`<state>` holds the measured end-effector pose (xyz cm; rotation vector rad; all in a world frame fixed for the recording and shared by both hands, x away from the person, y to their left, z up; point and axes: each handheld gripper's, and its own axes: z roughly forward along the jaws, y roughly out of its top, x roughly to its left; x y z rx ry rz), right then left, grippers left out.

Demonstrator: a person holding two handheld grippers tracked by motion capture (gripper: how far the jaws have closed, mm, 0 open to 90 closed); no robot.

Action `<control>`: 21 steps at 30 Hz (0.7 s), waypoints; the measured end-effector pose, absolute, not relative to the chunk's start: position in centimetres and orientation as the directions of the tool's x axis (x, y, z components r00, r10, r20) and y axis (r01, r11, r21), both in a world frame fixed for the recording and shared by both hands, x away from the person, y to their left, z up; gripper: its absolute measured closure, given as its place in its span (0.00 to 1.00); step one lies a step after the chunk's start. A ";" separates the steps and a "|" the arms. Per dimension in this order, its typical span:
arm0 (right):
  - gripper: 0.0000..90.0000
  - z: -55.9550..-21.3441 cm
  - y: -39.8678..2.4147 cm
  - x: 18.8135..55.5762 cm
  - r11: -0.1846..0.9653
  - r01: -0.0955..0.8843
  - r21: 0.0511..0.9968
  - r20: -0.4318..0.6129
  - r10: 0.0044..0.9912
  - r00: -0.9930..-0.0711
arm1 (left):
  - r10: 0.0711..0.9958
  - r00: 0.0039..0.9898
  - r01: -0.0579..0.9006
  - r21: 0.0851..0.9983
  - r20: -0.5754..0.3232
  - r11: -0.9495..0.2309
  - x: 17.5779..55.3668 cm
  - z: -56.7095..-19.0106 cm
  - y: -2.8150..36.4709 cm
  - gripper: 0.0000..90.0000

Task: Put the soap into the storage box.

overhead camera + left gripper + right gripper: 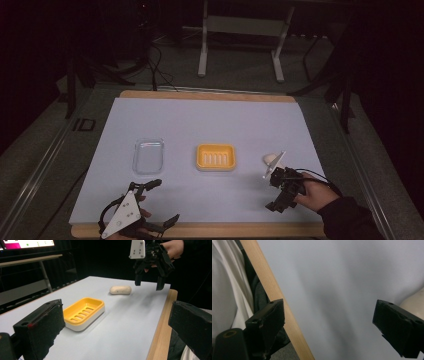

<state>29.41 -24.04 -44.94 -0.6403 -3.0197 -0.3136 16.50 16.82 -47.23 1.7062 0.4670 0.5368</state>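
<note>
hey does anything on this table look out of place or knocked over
Only the pale soap bar: it lies bare on the table sheet, apart from the empty yellow soap dish. The clear lid lies flat, off to the dish's side. The right gripper hangs open near the bar. Nothing is spilled or tipped.

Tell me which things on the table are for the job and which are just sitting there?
For the job, likely:
soap, beside the open right gripper
yellow dish, probably where the soap goes

Just sitting there:
clear lid, untouched
left gripper, open and holding nothing
</note>
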 end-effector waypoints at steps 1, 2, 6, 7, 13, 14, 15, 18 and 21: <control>0.12 -44.9 -24.0 29.4 0.894 0.405 0.189 0.080 0.398 -0.914 | 0.576 0.811 0.018 0.981 0.099 -0.193 16.5 -47.2 16.8 0.01; 0.12 -44.9 -24.0 29.4 0.895 0.407 0.183 0.076 0.400 -0.913 | 0.576 0.812 0.019 0.981 0.098 -0.194 16.5 -47.2 16.8 0.01; 0.12 -45.2 -24.1 29.5 0.896 0.428 0.116 0.075 0.422 -0.904 | 0.578 0.810 0.020 0.980 0.099 -0.196 16.5 -47.2 16.8 0.01; 0.12 -45.3 -24.1 29.6 0.890 0.446 0.096 0.087 0.439 -0.894 | 0.577 0.811 0.021 0.980 0.098 -0.195 16.5 -47.2 16.8 0.01; 0.15 -46.2 -24.8 30.2 0.866 0.500 0.002 0.056 0.499 -0.865 | 0.579 0.810 0.020 0.980 0.100 -0.198 16.5 -47.3 16.8 0.01; 0.15 -46.3 -24.8 30.2 0.862 0.507 -0.005 0.052 0.507 -0.860 | 0.578 0.810 0.021 0.980 0.100 -0.199 16.5 -47.3 16.8 0.01; 0.15 -46.4 -25.0 30.3 0.858 0.514 -0.006 0.057 0.513 -0.856 | 0.578 0.810 0.021 0.980 0.099 -0.198 16.5 -47.3 16.7 0.01; 0.15 -46.5 -25.3 30.5 0.842 0.539 -0.012 0.045 0.539 -0.841 | 0.578 0.810 0.021 0.980 0.099 -0.197 16.5 -47.3 16.7 0.01; 0.15 -46.6 -25.7 30.9 0.810 0.586 -0.025 0.043 0.587 -0.809 | 0.579 0.809 0.022 0.980 0.098 -0.197 16.5 -47.3 16.7 0.01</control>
